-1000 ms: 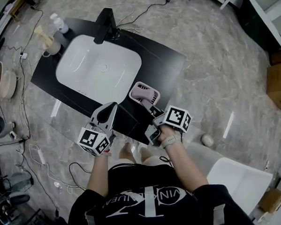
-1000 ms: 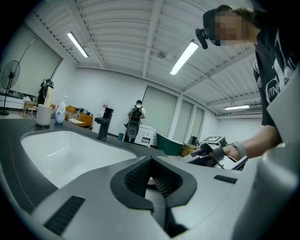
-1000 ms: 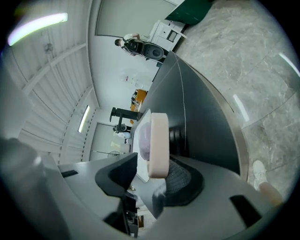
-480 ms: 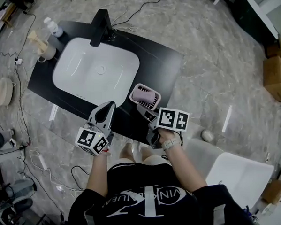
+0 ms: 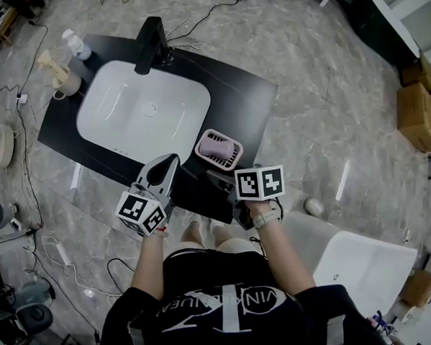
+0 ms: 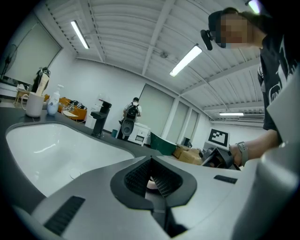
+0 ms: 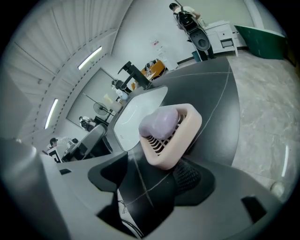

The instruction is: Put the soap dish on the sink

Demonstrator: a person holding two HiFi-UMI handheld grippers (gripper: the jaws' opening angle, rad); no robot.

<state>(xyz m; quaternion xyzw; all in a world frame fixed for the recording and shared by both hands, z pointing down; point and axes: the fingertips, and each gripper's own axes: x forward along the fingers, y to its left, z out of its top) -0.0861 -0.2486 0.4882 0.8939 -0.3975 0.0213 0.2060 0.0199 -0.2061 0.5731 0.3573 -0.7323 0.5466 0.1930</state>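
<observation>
The pink soap dish [image 5: 218, 148] with a lilac soap bar [image 7: 160, 123] lies flat on the black countertop [image 5: 249, 94], just right of the white basin [image 5: 144, 114]. In the right gripper view the soap dish [image 7: 174, 138] sits right ahead of my jaws. My right gripper [image 5: 225, 183] [image 7: 152, 174] is open, its pads wide apart just short of the dish's near edge, gripping nothing. My left gripper [image 5: 160, 177] [image 6: 150, 160] is shut and empty, hovering at the counter's front edge by the basin [image 6: 51, 150].
A black faucet [image 5: 150, 43] stands behind the basin. A mug [image 5: 58, 81] and a bottle [image 5: 75, 44] sit at the counter's far left corner. Cables trail over the floor at left. Cardboard boxes [image 5: 417, 107] and a white tub [image 5: 357, 269] stand at right.
My right gripper rolled, opened and let go of the soap dish. The dish, earlier tilted in the jaws, now lies flat on the counter. The left gripper stayed put.
</observation>
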